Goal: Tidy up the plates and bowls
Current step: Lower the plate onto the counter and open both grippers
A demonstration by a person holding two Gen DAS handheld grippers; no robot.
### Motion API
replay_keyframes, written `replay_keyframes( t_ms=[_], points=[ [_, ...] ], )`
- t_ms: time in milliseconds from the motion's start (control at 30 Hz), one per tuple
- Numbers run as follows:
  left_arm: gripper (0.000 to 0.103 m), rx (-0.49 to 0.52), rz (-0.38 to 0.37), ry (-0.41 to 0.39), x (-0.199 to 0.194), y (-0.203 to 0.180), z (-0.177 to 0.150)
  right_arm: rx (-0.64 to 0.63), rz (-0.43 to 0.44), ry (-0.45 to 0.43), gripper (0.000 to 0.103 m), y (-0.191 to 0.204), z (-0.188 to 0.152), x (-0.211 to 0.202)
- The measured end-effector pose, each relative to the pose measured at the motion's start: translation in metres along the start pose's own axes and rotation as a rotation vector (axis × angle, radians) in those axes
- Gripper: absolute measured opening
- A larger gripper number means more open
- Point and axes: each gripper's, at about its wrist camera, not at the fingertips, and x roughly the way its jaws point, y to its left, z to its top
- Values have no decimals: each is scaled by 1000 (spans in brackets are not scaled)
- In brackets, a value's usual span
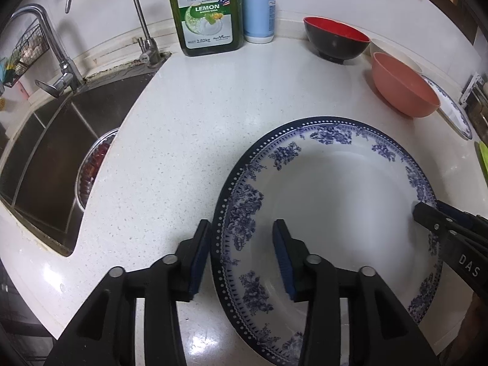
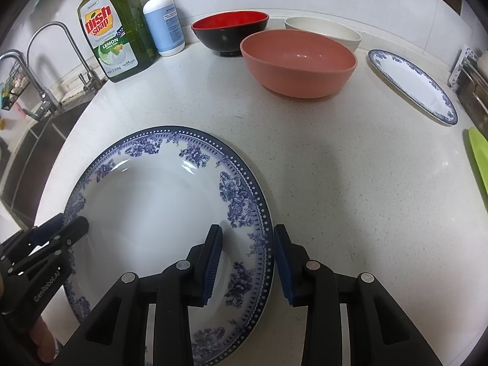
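counter (image 2: 350, 183): a pale speckled worktop; the sink (image 1: 45, 152) is set into it at its left end, and all the crockery rests on it.
big plate (image 2: 158, 213): white with a blue floral rim, lying flat at the near edge of the counter, between the two grippers.
pink bowl (image 2: 299, 61): upright, well behind the big plate; a red-and-black bowl (image 2: 230, 30) and a cream bowl (image 2: 326, 32) are set just behind it.
small plate (image 2: 411, 84): the same blue pattern, lying flat at the far right, apart from the bowls.
left gripper (image 1: 241, 262): the plate's left rim is straddled, one pad inside the well, one outside on the counter side. A gap is seen at both pads, so the rim is judged not clamped.
right gripper (image 2: 247, 262): the right rim is straddled the same way, with visible gaps; judged released as well.
risk, slip: the glaze looks smooth and glossy, and the rim slopes; if only the rim's edge is pinched, the plate could slide out when raised.
risk, tilt: if one side were lifted before the other were gripped, the plate could pivot and knock the counter.
risk, edge: the plate sits near the front edge, so a nudge toward it could send the plate off.
risk, sink: a leftward sweep could carry it over the sink.
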Motion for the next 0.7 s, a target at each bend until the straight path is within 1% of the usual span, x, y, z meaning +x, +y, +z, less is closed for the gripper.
replay_keyframes(
  t_ms=[67,133,200,267,300,433,500,600,700],
  points=[
    [57,-5,23,-19,-4,1,0,11,2,-1,36,-1,0,-1],
    [61,-2,47,-49,-11,1,1,26,-3,-12,38,-2,-1,-4],
    [72,4,54,-69,-18,2,3,27,-17,-28,41,-3,-1,-8],
    [74,12,51,-83,-26,1,5,13,-31,-57,49,-2,-1,-16],
    [76,13,50,-91,-30,0,6,9,-35,-67,51,-2,-1,-20],
    [82,9,25,-115,-46,-4,10,27,-30,-97,56,-7,0,-36],
    [86,29,15,-127,-54,-12,13,36,-31,-110,59,-11,0,-43],
    [87,59,4,-142,-62,-26,16,58,-39,-129,62,-20,-2,-55],
    [88,95,-21,-153,-67,-43,19,91,-64,-145,65,-34,-5,-67]
  ],
)
